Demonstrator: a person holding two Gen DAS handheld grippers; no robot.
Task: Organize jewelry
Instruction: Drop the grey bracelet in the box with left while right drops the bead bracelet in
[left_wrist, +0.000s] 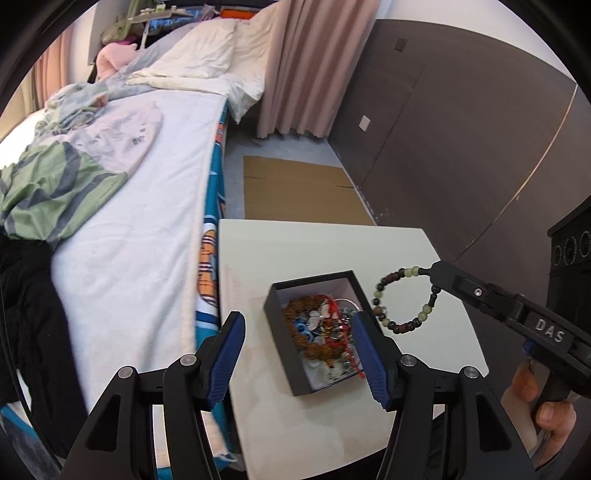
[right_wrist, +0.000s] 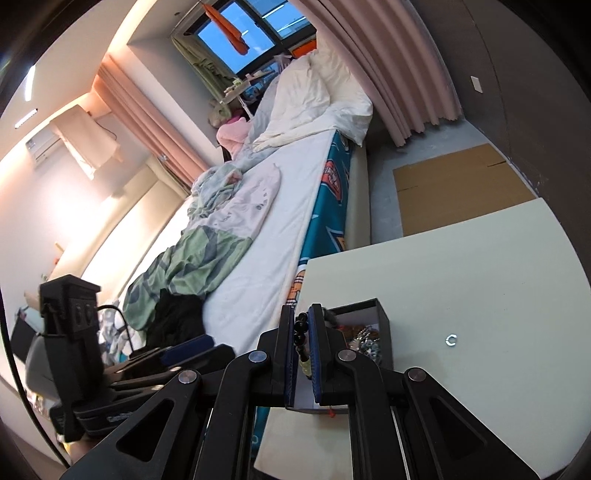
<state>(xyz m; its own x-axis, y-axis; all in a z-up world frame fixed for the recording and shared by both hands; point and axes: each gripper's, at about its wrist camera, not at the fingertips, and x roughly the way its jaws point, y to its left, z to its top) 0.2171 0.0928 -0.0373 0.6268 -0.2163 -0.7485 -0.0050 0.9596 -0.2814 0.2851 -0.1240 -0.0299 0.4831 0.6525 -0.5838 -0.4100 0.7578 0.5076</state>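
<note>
On the white table sat the black box, crammed with tangled jewelry. The left gripper hung released over it, holding nothing. The right gripper was clenched on a beaded bracelet, dangling clear beside the box. Sorting seemed under way; next, the bracelet needed a bare spot on the table, near the small ring.

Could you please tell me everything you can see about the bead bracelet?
The bead bracelet is a closed loop of round beads, pale green ones alternating with dark brown and black. It hangs in the air from the right gripper, pinched shut on its upper part, beside the open black box and above the white table.
</note>
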